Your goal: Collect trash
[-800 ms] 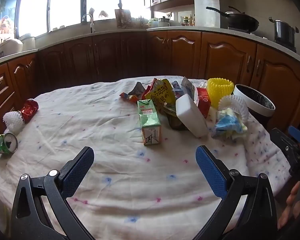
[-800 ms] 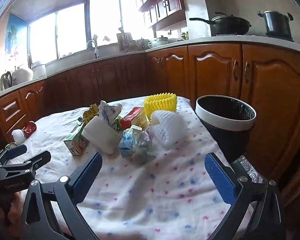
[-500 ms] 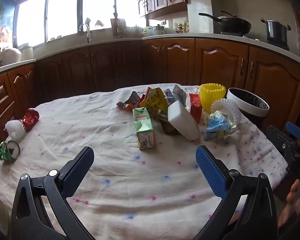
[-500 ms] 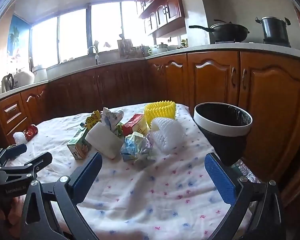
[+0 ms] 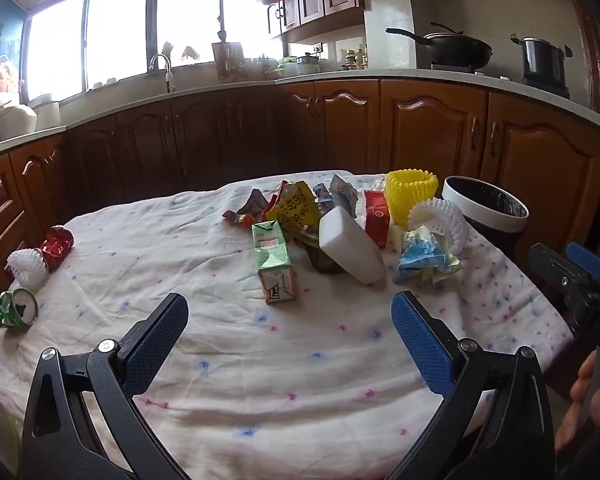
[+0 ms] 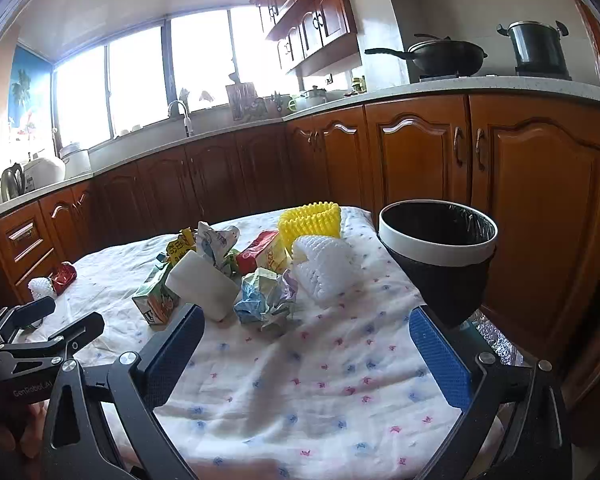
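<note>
Both the left gripper (image 5: pixel 290 324) and the right gripper (image 6: pixel 306 334) hang spread wide with nothing between their jaws, above bare white speckled tablecloth (image 5: pixel 300 380). Beyond that open stretch lies the heap of trash: a green drink carton (image 5: pixel 274 262), a white foam block (image 5: pixel 350 244), crumpled blue paper (image 5: pixel 424 256). The black white-rimmed bin (image 6: pixel 440 256) stands just off the table's right edge.

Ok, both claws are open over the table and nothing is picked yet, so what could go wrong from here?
1. The trash bin stands beyond the table edge, so a piece let go early would likely land on the cloth or the floor.
2. The white foam block leans on the pile; pulling a neighbour may topple it.
3. The crushed green can sits near the far left edge and could be nudged off.
</note>
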{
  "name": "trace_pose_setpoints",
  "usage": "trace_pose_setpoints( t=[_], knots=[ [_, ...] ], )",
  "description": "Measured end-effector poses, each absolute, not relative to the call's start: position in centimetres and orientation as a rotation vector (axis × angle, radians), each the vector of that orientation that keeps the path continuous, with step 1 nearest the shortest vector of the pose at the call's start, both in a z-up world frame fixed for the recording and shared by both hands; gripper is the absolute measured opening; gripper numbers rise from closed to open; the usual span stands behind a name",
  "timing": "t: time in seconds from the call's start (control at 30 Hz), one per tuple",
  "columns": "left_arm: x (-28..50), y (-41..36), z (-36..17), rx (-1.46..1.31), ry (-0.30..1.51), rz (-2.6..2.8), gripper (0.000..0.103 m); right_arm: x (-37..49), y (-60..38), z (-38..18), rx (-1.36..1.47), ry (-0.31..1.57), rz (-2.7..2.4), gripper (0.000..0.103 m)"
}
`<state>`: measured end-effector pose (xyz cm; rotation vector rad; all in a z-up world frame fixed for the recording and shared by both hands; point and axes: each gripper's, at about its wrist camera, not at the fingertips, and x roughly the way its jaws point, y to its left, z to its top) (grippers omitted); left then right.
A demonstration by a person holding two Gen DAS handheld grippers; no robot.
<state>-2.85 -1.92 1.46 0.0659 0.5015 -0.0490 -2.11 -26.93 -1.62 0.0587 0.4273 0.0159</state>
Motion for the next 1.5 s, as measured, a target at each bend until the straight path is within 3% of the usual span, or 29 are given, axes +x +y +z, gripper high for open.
trace_pose_setpoints(
  t=[1.5],
  knots=[
    [-2.99, -2.69, 1.04, 0.074, 0.516, -0.068, 0.103, -2.51, -27.73, -1.96, 0.109, 0.427, 0.038, 0.103]
  ],
)
